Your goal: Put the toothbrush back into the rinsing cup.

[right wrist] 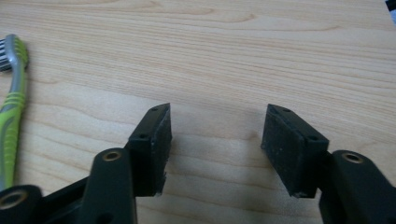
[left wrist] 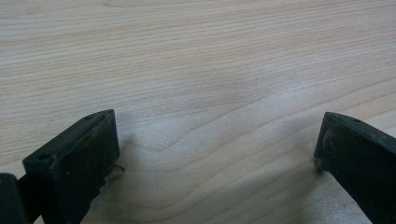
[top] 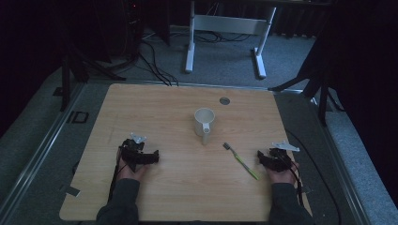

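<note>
A white mug (top: 204, 122) stands upright near the middle of the wooden table (top: 155, 108), its handle toward the person. A green and grey toothbrush (top: 240, 160) lies flat to the mug's right, bristle end toward the mug. My right gripper (top: 271, 158) rests on the table just right of the toothbrush; its jaws stand open over bare wood (right wrist: 215, 133), with the toothbrush (right wrist: 11, 107) off to their left. My left gripper (top: 139, 156) rests at the table's left front, its jaws wide open over bare wood (left wrist: 217, 144).
A round grey cable grommet (top: 225, 100) sits in the table's far edge. Beyond the table stand a white desk frame (top: 225, 33) and loose cables (top: 155, 65) on grey carpet. Dark stands flank the table on both sides.
</note>
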